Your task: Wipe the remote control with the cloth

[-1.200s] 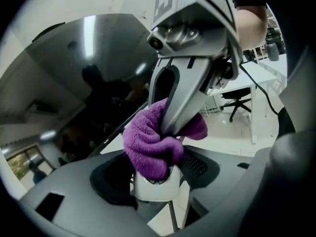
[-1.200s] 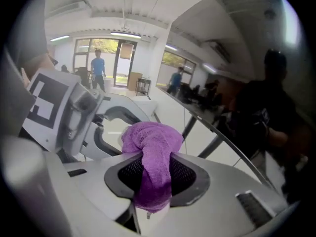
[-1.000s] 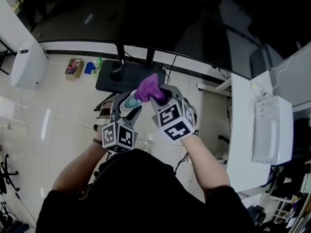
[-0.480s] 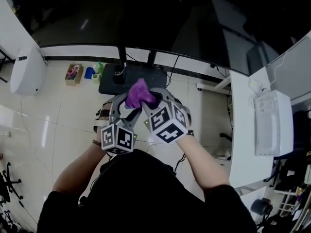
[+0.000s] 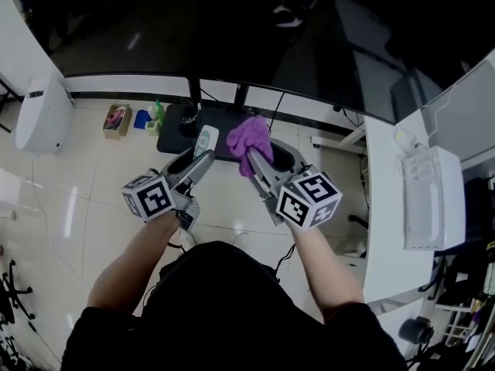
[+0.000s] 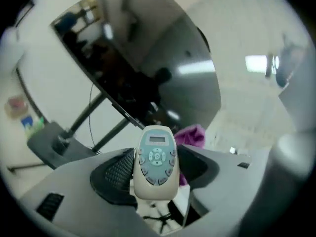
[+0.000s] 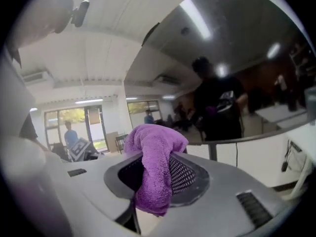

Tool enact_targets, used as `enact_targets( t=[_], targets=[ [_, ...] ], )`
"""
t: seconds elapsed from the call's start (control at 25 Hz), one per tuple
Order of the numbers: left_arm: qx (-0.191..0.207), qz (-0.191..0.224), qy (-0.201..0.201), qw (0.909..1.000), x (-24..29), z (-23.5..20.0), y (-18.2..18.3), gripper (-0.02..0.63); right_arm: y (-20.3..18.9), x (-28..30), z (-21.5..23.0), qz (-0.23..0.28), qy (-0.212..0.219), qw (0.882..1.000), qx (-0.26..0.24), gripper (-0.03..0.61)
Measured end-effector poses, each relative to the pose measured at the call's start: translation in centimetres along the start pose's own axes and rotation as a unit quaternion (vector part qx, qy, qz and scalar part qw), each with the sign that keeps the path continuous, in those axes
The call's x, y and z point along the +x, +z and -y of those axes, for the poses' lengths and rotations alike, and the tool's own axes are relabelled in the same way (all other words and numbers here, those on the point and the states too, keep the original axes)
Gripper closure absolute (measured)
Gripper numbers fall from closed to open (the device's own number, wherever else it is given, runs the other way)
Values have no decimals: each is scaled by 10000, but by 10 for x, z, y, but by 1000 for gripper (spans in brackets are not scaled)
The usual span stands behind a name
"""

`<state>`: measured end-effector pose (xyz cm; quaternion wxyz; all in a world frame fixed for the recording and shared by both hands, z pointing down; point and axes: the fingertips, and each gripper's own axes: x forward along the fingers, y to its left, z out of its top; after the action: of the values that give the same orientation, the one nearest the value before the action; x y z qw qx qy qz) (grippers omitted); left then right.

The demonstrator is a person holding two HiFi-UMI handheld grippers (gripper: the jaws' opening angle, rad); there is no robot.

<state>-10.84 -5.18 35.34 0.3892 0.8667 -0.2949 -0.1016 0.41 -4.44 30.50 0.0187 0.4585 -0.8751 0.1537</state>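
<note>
From the head view, both grippers are raised in front of the person, over a pale tiled floor [image 5: 85,184] and before a large dark screen [image 5: 325,45] on a stand with a dark base [image 5: 176,134]. The left gripper [image 5: 201,158] holds the remote control [image 5: 206,140], which sticks up past its fingers toward the screen. The right gripper [image 5: 258,159] carries the purple cloth [image 5: 250,134], bunched above its fingers. Remote control and cloth sit just beside each other with a narrow gap between them. A white surface [image 5: 383,230] runs down the right side with a white box-shaped device [image 5: 433,203] on it, and a white unit [image 5: 45,103] stands at the left.

In the left gripper view, the remote control [image 6: 156,161] stands upright between the fingers [image 6: 114,173], button side toward the camera, its small display at the top. The fingers are clenched on its lower half from both sides. A fold of the cloth [image 6: 191,135] shows behind the remote's right edge. The dark screen and its stand legs fill the background.

In the right gripper view, the cloth [image 7: 155,168] is pinched between the fingers [image 7: 186,176], clenched on its middle. Its top bulges above them in a rounded lump and a loose end hangs down below the pads. The remote control is not visible here. Behind, the glossy screen mirrors a room with ceiling lights and figures
</note>
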Motion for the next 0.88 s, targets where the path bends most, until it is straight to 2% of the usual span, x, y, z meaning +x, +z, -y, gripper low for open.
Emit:
enact_targets(
  t=[0.04,0.12,0.16,0.24,0.36,0.52,0.64,0.76,0.88],
  targets=[
    [-605,241,-228,9976,-1,0,6,348,-15,3,-5,-126,148,9996,222,453],
    [-1511,598,-641,9846,0,2,12,348,-43,11,-22,-387,509,9964,550,453],
    [-1798,704,-829,9777,1,5,14,350,-55,14,-31,-497,689,9941,669,452],
    [-2105,749,-1115,9683,4,11,14,350,-70,20,-46,-680,992,9895,806,451],
    [-2223,453,-1421,9635,7,22,1,350,-74,24,-53,-748,1169,9872,790,453],
    [-2221,-60,-1743,9593,9,40,-17,350,-49,29,-28,-511,915,9923,661,453],
    [-2197,-283,-1856,9573,10,47,-26,350,-26,31,-9,-316,725,9952,580,453],
    [-2173,-199,-1835,9585,9,45,-22,350,-12,24,-6,-150,690,9962,508,453],
    [-2222,171,-1772,9586,9,36,-2,350,-26,14,-26,-324,1025,9935,384,453]
  ],
)
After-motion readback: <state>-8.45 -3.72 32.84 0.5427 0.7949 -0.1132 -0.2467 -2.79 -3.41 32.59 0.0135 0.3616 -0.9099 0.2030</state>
